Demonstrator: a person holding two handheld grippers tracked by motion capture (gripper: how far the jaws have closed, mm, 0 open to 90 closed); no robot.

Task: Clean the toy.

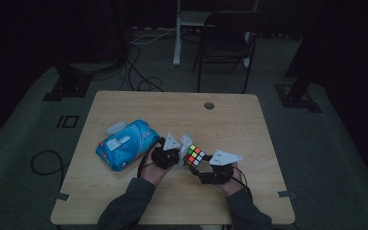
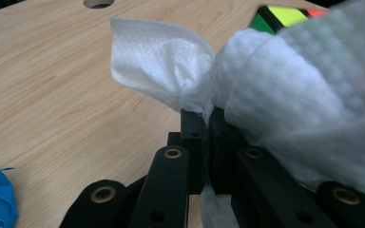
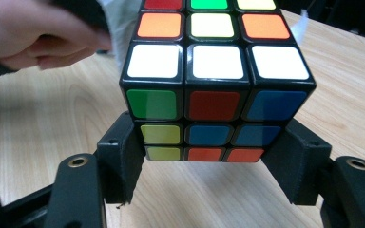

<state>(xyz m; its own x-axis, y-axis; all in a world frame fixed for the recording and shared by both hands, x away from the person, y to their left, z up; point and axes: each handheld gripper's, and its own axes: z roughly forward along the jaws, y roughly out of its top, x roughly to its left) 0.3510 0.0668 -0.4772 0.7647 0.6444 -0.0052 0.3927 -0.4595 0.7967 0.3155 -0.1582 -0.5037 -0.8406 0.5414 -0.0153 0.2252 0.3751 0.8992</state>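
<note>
1. The right tongs (image 3: 204, 161) are clamped on the bottom layer of a puzzle cube (image 3: 204, 90), holding it just above the counter (image 1: 230, 120), near its front edge between the two hands.
2. The left tongs (image 2: 204, 118) are pinched tight on a white wipe (image 2: 266, 95), which is draped against the cube's far side.
3. Risk: only the lowest row sits between the pads, so a hard rub could tip or twist the cube out of the grip.
4. Risk: the wipe is held by a thin fold; dragging across the stickers might pull it free.
5. The blue wipe pack (image 1: 124, 143) lies well to the left, clear of the work.
6. Hard to tell: where the wipe actually touches the cube; it is blurred and cut off in the left gripper view, and the high view is dim.
</note>
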